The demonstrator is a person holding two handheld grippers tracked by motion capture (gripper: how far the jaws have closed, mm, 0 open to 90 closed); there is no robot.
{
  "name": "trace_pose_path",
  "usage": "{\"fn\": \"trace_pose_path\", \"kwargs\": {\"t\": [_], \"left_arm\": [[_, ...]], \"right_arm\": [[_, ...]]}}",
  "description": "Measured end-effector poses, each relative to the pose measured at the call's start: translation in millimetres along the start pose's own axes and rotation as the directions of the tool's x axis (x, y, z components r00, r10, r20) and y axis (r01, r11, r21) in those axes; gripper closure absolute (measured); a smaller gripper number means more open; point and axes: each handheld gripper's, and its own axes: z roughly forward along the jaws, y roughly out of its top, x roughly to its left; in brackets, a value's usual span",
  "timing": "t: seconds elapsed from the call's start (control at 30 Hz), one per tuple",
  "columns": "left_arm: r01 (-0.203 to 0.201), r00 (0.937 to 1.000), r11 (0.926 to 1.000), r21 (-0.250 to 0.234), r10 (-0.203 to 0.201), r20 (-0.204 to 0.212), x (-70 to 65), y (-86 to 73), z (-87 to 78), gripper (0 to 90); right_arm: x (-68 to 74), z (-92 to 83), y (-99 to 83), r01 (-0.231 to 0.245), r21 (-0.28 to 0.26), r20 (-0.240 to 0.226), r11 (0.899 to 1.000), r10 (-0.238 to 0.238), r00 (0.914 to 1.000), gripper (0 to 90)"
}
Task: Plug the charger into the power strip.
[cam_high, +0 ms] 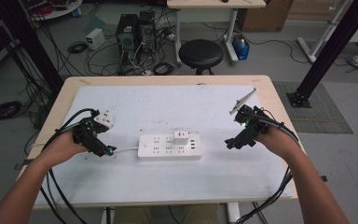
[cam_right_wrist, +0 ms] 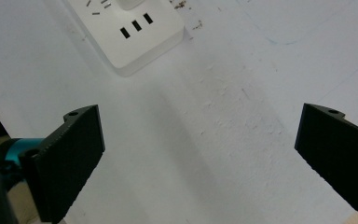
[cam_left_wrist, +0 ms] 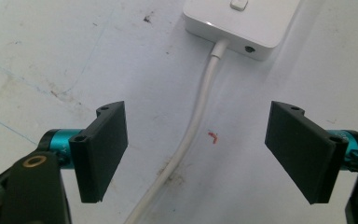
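Observation:
A white power strip (cam_high: 169, 146) lies in the middle of the white table mat (cam_high: 177, 112), with a small white plug adapter (cam_high: 181, 137) seated in its top. Its white cable (cam_left_wrist: 193, 126) runs out of the strip's end (cam_left_wrist: 242, 23) and passes between the jaws of my left gripper (cam_high: 110, 151), which is open and touches nothing. My right gripper (cam_high: 229, 143) hovers to the right of the strip, open, with bare mat between its jaws. The strip's USB end (cam_right_wrist: 135, 32) lies ahead of it in the right gripper view.
The mat covers a wooden table (cam_high: 265, 84). Beyond the far edge stand a black stool (cam_high: 200, 53), computer towers (cam_high: 135, 30) and tangled cables on the floor. A black frame post (cam_high: 328, 51) rises at the right. Free mat lies in front of and behind the strip.

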Motion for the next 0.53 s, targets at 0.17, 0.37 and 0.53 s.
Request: {"fn": "trace_pose_path", "kwargs": {"t": [0.17,0.37,0.53], "left_arm": [[0.003,1.0000,1.0000,0.000,-0.003,-0.002,-0.9,-0.7,0.8,21.1],[0.014,0.9998,0.9999,0.000,-0.014,-0.011,-2.7,-4.9,0.9,21.1],[0.041,0.9988,0.9992,-0.006,-0.041,-0.027,-2.3,-8.3,1.1,21.1]], "right_arm": [[0.5,3.7,-4.4,-0.010,0.004,-0.007,1.000,0.010,0.9999,0.7],[2.7,9.4,-12.8,-0.036,0.005,-0.005,0.999,0.036,0.9993,0.7],[3.3,10.9,-15.2,-0.033,0.002,-0.008,0.999,0.033,0.9994,0.7]]}}
